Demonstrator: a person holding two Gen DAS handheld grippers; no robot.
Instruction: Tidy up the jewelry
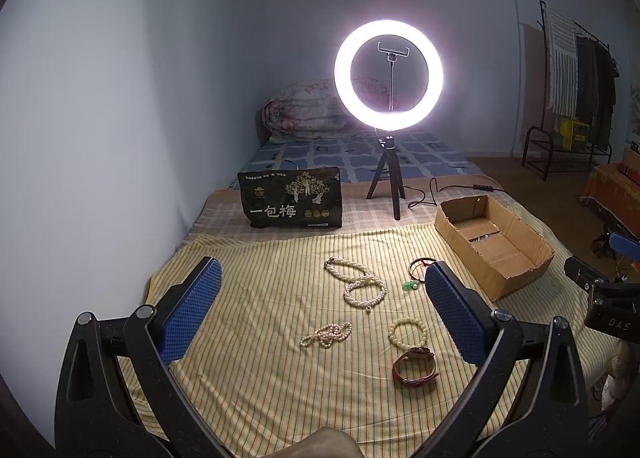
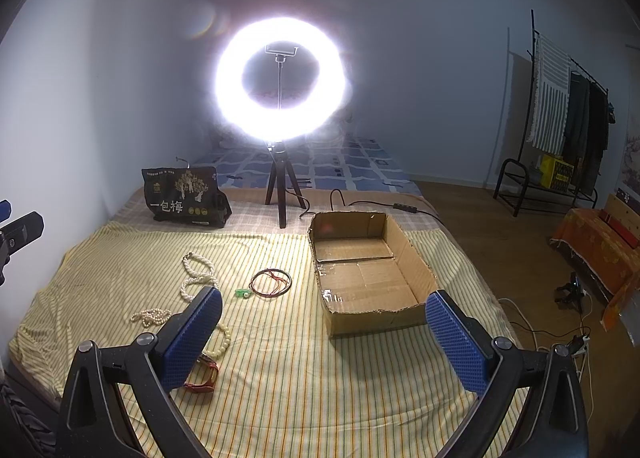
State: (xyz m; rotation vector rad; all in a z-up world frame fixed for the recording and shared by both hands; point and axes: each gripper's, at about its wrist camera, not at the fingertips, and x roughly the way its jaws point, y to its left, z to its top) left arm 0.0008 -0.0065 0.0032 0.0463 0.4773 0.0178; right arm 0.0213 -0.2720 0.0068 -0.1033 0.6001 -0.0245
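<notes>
glowing ring light (image 1: pixel 388 75) – pale walls (image 1: pixel 160 58), clothes rack (image 2: pixel 568 106)

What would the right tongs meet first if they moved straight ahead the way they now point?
Probably the striped sheet just short of the cardboard box, then the box's near wall. The right tongs are open and hold nothing; nothing else shows between them and the box, though depth is uncertain.

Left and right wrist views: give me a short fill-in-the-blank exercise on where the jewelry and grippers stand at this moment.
1. The cardboard box holds ____ jewelry so far.
2. The left gripper and right gripper both have their jaws ____.
3. The brown leather watch lies on the ____ cloth.
4. Behind the jewelry a lit ____ light stands on a tripod.

Missing words: no; open; striped; ring
</notes>
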